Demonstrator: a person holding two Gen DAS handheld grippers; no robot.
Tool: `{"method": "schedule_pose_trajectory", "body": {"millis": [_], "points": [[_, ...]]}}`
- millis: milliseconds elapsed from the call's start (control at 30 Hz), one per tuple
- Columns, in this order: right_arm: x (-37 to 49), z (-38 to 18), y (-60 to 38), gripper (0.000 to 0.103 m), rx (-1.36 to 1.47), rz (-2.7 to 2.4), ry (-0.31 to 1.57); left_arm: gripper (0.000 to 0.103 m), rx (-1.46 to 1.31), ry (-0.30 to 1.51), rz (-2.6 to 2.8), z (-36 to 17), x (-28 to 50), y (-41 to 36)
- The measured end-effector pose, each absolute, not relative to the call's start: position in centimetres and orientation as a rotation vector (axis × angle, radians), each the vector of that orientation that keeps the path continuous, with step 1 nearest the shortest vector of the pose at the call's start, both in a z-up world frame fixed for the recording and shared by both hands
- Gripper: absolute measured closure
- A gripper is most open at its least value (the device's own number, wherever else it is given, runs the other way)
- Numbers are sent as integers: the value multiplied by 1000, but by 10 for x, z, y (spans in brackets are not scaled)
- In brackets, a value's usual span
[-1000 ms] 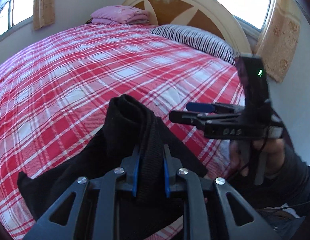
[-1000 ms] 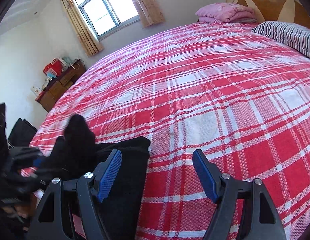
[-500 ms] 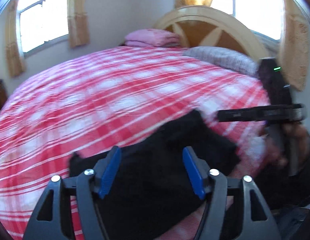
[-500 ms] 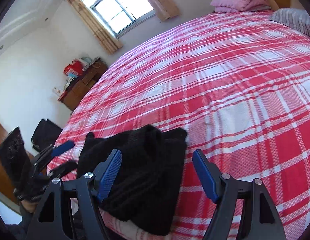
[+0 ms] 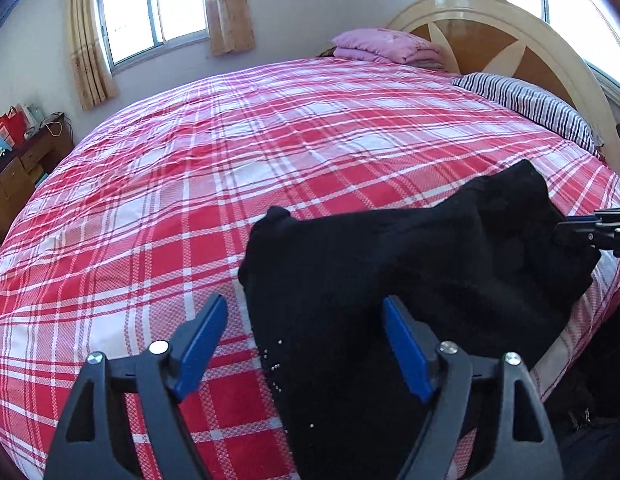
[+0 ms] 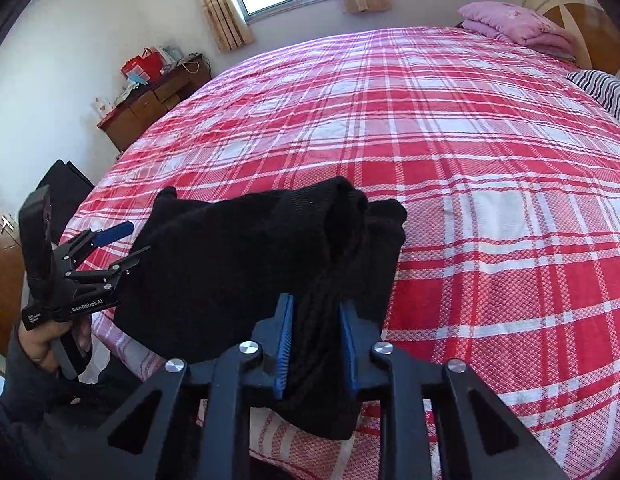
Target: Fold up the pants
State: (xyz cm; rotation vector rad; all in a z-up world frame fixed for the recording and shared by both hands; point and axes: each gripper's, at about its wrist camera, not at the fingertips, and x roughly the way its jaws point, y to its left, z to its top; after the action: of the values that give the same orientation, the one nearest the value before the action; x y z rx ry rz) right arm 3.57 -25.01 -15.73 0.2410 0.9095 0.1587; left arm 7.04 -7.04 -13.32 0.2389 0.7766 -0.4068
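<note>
Pants (image 6: 246, 264) lay bunched at the bed's (image 6: 450, 168) near edge. Right tool (image 6: 316, 344) had just closed, pinching a ridge of fabric; left tool (image 5: 302, 344) had just spread, gripping nothing. Judged best: regrip the far corner, then pull taut.

A bed (image 5: 270, 152) under a red-and-white plaid cover fills the room ahead of the fingers. Beyond it rises a cream and brown arched headboard (image 5: 490, 32), with a striped pillow (image 5: 530, 100) and folded pink bedding (image 5: 386, 46) against it. Daylight comes through a window (image 5: 150, 8) flanked by beige curtains (image 5: 228, 4) in the pale wall. A wooden cabinet (image 6: 150, 104) cluttered with red bags stands far left.
</note>
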Motion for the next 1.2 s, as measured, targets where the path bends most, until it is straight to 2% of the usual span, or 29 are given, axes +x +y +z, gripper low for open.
{"method": "schedule_pose_trajectory", "body": {"millis": [67, 267, 500, 533, 633, 800, 867, 1067, 1200], "points": [[33, -154, -251, 87, 233, 159, 899, 15, 231, 778, -410, -136, 70, -67], [23, -142, -251, 88, 213, 149, 869, 12, 214, 787, -412, -136, 71, -66], [37, -175, -278, 87, 304, 143, 951, 6, 212, 811, -410, -145, 74, -67], [36, -173, -280, 85, 318, 144, 945, 6, 209, 815, -409, -146, 75, -66], [34, -160, -283, 62, 289, 74, 904, 5, 195, 820, -404, -147, 76, -63], [41, -120, -269, 60, 268, 126, 783, 5, 188, 803, -385, -144, 76, -62], [53, -113, -254, 53, 259, 228, 751, 5, 176, 777, -369, -139, 76, -59], [103, -158, -255, 53, 316, 242, 885, 1, 173, 755, -308, -140, 92, -48], [104, -174, -274, 53, 383, 241, 874, 0, 103, 819, -325, -160, 111, -38]]}}
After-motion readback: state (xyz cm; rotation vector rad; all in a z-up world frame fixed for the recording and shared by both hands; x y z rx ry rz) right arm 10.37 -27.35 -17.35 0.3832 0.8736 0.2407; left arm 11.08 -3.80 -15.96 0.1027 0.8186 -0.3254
